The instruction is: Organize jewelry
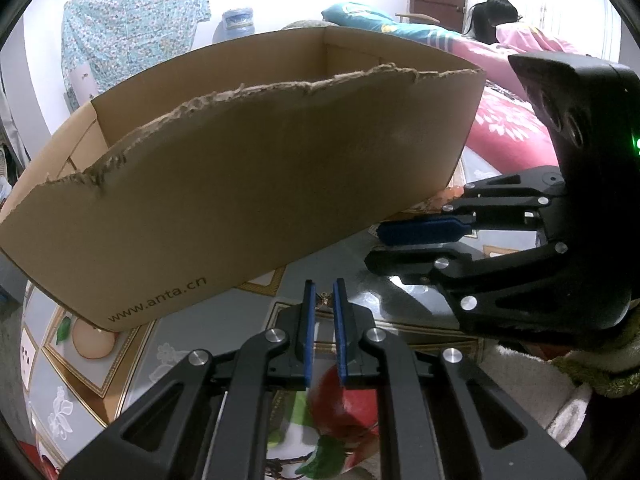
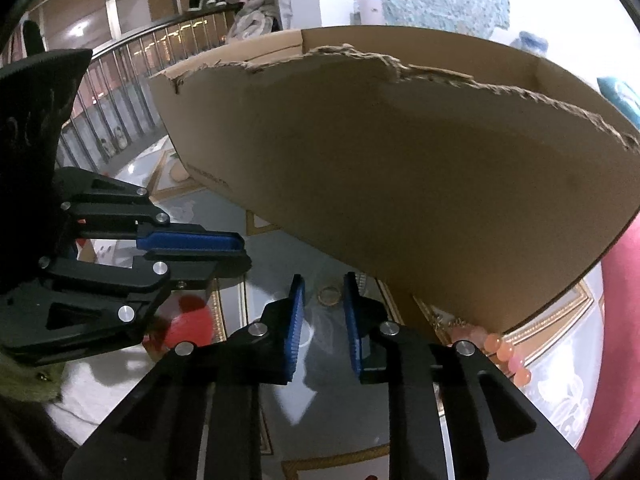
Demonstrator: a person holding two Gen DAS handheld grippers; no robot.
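Observation:
My left gripper [image 1: 324, 292] is shut on a small gold jewelry piece [image 1: 325, 301] pinched between its blue pads, just above the glass table [image 1: 400, 312]. In the right wrist view a gold ring [image 2: 330, 295] lies on the table [image 2: 280, 256] between the tips of my right gripper [image 2: 323, 280]. Its pads stand a little apart from the ring on both sides. A torn cardboard box [image 1: 240, 180] [image 2: 400, 160] stands right behind both grippers. Each gripper shows in the other's view: right gripper [image 1: 374, 246], left gripper [image 2: 244, 252].
A pink bead bracelet [image 2: 506, 354] lies on the table at the box's near right corner. The glass top covers a fruit-patterned cloth. A bed with pink bedding [image 1: 512, 120] and a person [image 1: 492, 16] are behind the box; a railing [image 2: 132, 80] runs at the left.

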